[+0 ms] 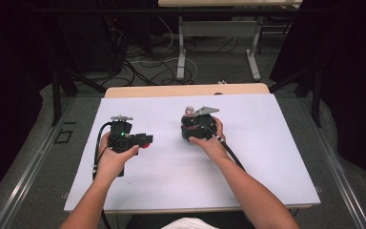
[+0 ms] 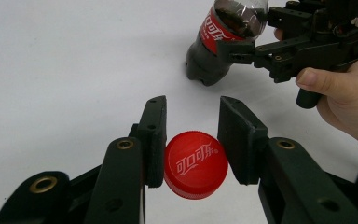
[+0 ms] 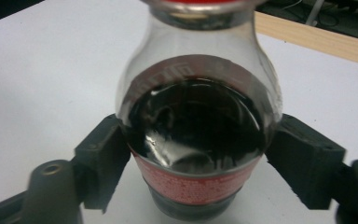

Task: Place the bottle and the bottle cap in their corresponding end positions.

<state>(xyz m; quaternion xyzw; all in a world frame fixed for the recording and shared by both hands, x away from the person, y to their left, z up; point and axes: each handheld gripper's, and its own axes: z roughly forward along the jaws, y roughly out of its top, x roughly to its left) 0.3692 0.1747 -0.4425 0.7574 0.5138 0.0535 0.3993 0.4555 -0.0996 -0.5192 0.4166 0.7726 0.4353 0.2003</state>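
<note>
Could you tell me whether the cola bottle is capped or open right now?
Open: the red cap sits clamped in the left gripper, apart from the cola bottle.

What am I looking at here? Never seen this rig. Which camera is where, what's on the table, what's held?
There is no robot. A person holds a handheld two-jaw tool in each hand, the left gripper and the right gripper.

The high view looks down from above the person's side of the white table, and the forearms enter from the bottom. Each of the other two cameras rides on one gripper and looks along its black jaws.

The left gripper is shut on a round red plastic bottle cap with white lettering. The right gripper's jaws stand on either side of a clear plastic cola bottle with a red label and dark drink, standing upright on the table. I cannot tell whether its pads press on the bottle.
</note>
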